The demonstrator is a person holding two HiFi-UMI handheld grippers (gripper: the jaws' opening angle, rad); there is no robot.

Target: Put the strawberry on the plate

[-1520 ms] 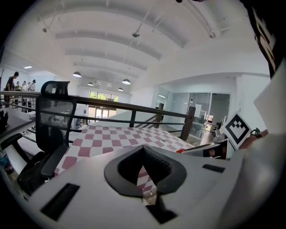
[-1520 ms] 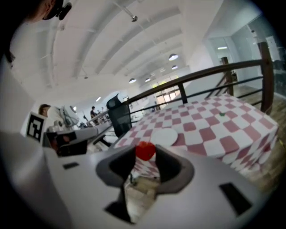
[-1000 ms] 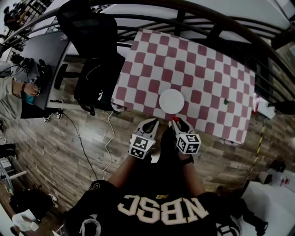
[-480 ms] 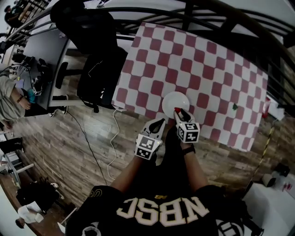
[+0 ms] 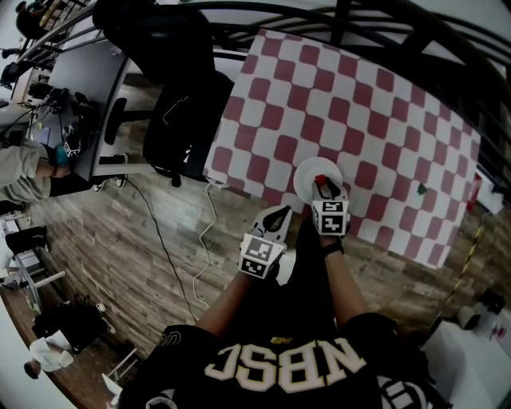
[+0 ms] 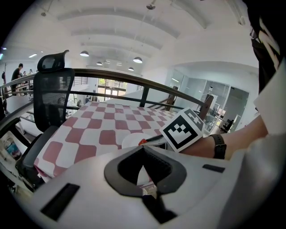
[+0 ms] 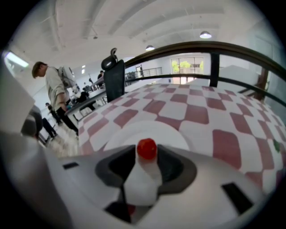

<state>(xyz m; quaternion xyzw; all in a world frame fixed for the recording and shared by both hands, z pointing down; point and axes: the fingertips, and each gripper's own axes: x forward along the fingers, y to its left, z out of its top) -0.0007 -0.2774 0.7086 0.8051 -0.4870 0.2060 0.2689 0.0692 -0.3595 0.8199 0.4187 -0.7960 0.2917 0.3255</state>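
Note:
A small red strawberry (image 5: pixel 321 180) is pinched between the tips of my right gripper (image 5: pixel 323 186), which is shut on it. It hangs just over the white plate (image 5: pixel 304 177) near the front edge of the checkered table. In the right gripper view the strawberry (image 7: pixel 146 148) sits at the jaw tips with the plate (image 7: pixel 117 135) right below. My left gripper (image 5: pixel 277 216) hangs back off the table's front edge, its jaws together and empty. From the left gripper view the plate (image 6: pixel 131 140) and the red strawberry (image 6: pixel 142 142) show ahead.
The red-and-white checkered table (image 5: pixel 359 104) stretches beyond the plate, with a small green thing (image 5: pixel 421 189) at its right. A black office chair (image 5: pixel 184 120) stands left of it. A dark curved railing (image 5: pixel 351 20) runs behind. A white cable (image 5: pixel 204 240) lies on the wooden floor.
My right gripper has carried the strawberry forward from the table's front edge to above the plate. The left gripper has followed slightly but stays off the table.

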